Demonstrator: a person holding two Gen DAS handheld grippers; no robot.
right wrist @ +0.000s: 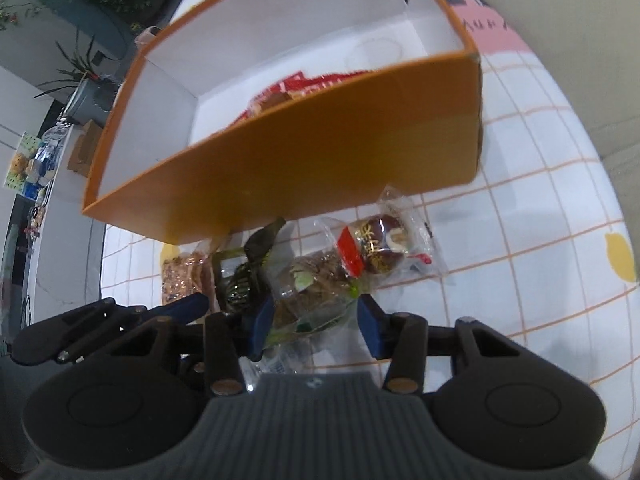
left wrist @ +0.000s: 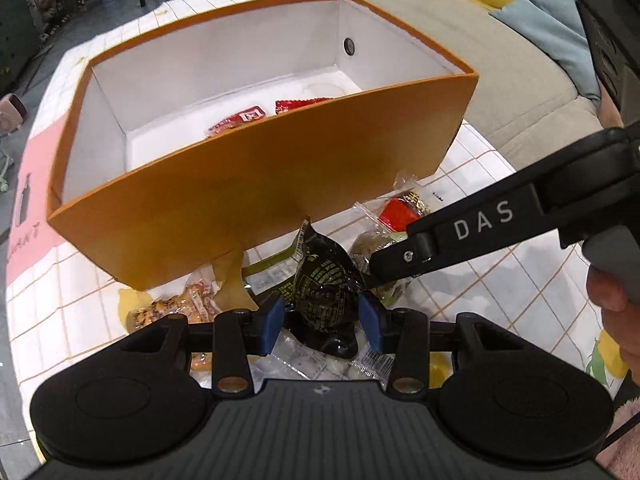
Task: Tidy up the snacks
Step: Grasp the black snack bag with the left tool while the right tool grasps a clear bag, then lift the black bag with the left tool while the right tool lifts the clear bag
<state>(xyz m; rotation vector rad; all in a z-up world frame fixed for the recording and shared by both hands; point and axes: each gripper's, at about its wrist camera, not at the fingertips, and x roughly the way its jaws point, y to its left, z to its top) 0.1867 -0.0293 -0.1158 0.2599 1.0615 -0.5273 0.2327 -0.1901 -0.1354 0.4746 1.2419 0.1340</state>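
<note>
Both tools work the snack pile just in front of the orange box [left wrist: 256,184]. Left tool [left wrist: 322,320] stands part-open, its blue pads either side of a black packet [left wrist: 326,292]; whether they press on it I cannot tell. Right tool [right wrist: 314,320] is also part-open around a clear-wrapped brown snack [right wrist: 308,292], and I cannot tell if its pads grip it.

Inside the box, white-lined and mostly bare, lie a few red-wrapped snacks [left wrist: 248,116] against its near wall. Just in front of the box sit a clear packet with a red label [right wrist: 376,248] and a bag of golden-brown pieces [left wrist: 176,308].

Under the box, the counter [right wrist: 540,208] wears a white cloth with an orange grid and yellow lemon prints. Beyond the box stands a beige sofa [left wrist: 500,92] with yellow and blue cushions.
</note>
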